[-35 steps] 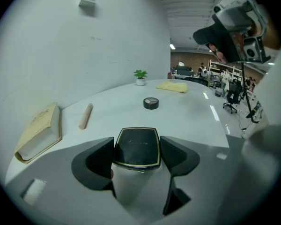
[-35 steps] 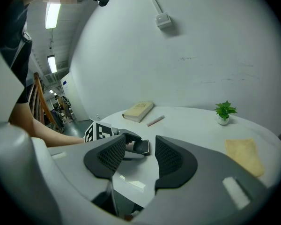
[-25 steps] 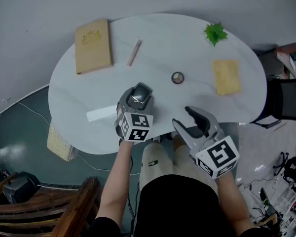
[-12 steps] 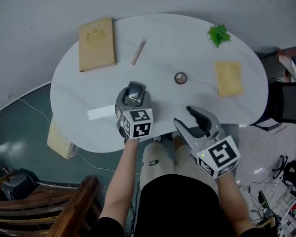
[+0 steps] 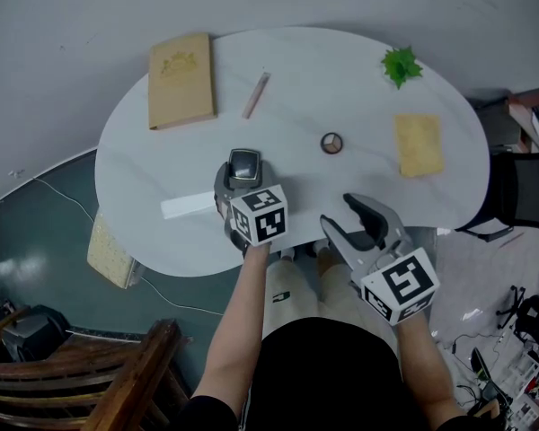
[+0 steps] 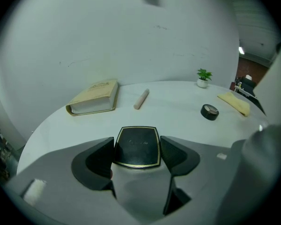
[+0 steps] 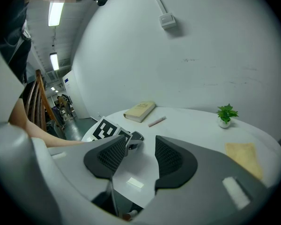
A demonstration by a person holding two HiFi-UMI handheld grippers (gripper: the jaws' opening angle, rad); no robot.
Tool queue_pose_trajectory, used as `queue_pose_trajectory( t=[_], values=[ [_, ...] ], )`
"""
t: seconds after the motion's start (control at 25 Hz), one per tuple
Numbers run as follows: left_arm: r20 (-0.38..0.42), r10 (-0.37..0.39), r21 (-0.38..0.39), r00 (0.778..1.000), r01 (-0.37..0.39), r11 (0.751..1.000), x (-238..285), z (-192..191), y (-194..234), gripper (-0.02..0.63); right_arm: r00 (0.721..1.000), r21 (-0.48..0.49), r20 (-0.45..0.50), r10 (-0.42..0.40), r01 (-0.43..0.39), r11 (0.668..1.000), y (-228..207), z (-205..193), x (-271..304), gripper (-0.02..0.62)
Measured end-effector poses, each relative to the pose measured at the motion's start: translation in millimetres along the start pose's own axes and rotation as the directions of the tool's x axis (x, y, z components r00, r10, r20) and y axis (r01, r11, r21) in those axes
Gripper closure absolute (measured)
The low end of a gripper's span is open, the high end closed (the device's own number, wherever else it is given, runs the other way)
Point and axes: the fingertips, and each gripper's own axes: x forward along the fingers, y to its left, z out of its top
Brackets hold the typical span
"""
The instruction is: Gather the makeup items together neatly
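A black compact [image 5: 244, 164] with a gold rim sits between the jaws of my left gripper [image 5: 243, 172], shut on it over the near left part of the white oval table [image 5: 341, 88]. The left gripper view shows the compact [image 6: 136, 146] flat between both pads. A pink stick [image 5: 256, 95] lies farther back, and a small round eyeshadow pot [image 5: 332, 143] lies to the right. My right gripper [image 5: 357, 218] hovers at the table's near edge, open and holding nothing.
A tan book [image 5: 181, 79] lies at the back left, and a white strip [image 5: 188, 206] at the near left. A yellow cloth [image 5: 419, 145] and a small green plant [image 5: 401, 65] are on the right. A wooden chair [image 5: 117, 375] stands at the lower left.
My left gripper has turned, so that its tip with the compact has swung a little left and farther over the table. The right gripper has stayed in place.
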Motion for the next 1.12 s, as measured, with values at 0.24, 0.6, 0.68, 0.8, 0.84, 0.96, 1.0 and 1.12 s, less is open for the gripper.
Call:
queue_pose_trajectory(
  t=[0.24, 0.6, 0.68, 0.8, 0.84, 0.96, 1.0, 1.12],
  values=[
    [-0.008, 0.083, -0.088, 0.996, -0.084, 0.993, 2.9, 0.9, 10.6, 0.301, 1.000, 0.002, -0.001, -0.003, 0.003, 1.000, -1.1, -1.0, 0.1, 0.403],
    [-0.053, 0.209, -0.224, 0.976, -0.216, 0.950, 5.4, 1.8, 27.8, 0.299, 1.000, 0.005, 0.001, -0.008, 0.008, 1.000, -3.5, 0.2, -1.3, 0.403],
    [-0.060, 0.229, -0.244, 0.972, -0.237, 0.941, 5.0, 1.0, 29.1, 0.299, 1.000, 0.007, 0.002, -0.008, 0.008, 1.000, -2.7, -0.1, -1.4, 0.403],
    [-0.065, 0.239, -0.262, 0.969, -0.248, 0.933, 4.8, 0.3, 31.1, 0.298, 1.000, 0.008, 0.005, -0.009, 0.009, 1.000, -2.1, -1.1, -2.2, 0.403],
    [-0.065, 0.241, -0.267, 0.968, -0.250, 0.931, 4.8, 0.0, 31.7, 0.298, 1.000, 0.008, 0.005, -0.010, 0.010, 1.000, -2.5, -1.7, -2.8, 0.403],
    [-0.065, 0.242, -0.279, 0.968, -0.251, 0.927, 5.7, -1.1, 34.1, 0.291, 1.000, 0.010, 0.006, -0.014, 0.014, 1.000, -3.7, -3.3, -4.6, 0.403],
    [-0.065, 0.239, -0.287, 0.969, -0.248, 0.925, 5.9, -1.9, 35.0, 0.282, 1.000, 0.012, 0.006, -0.015, 0.015, 1.000, -4.0, -3.6, -5.2, 0.403],
    [-0.056, 0.225, -0.289, 0.973, -0.231, 0.929, 5.9, -1.1, 34.7, 0.258, 1.000, 0.015, 0.008, -0.020, 0.020, 1.000, -5.8, -4.2, -6.5, 0.403]
  ],
)
